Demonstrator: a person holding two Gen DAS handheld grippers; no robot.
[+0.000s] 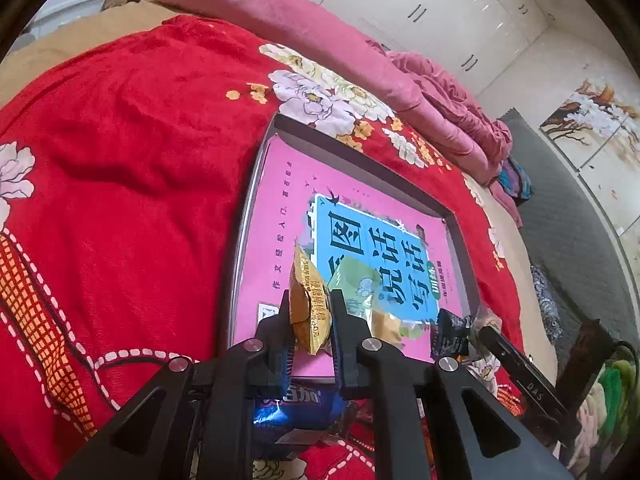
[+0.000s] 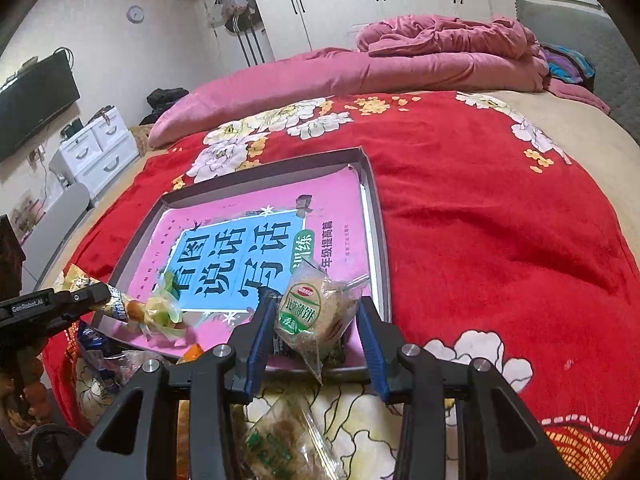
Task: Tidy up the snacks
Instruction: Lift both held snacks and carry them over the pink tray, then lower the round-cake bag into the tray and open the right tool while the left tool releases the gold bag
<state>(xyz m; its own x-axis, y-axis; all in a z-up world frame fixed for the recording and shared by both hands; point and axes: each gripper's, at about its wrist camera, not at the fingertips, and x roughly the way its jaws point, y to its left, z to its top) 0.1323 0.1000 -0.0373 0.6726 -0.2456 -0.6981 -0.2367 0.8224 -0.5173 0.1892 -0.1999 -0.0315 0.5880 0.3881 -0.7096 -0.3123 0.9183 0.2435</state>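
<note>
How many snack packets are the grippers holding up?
2. The left gripper pinches a crinkly yellow snack packet; the right gripper holds a clear green-labelled biscuit packet. More packets lie below, partly hidden.

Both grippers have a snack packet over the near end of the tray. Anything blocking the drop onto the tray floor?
Nothing visible. The left gripper holds the yellow packet, the right gripper the green-label packet; the tray beyond them shows only its pink liner, with a green wrapper near the left corner.
</note>
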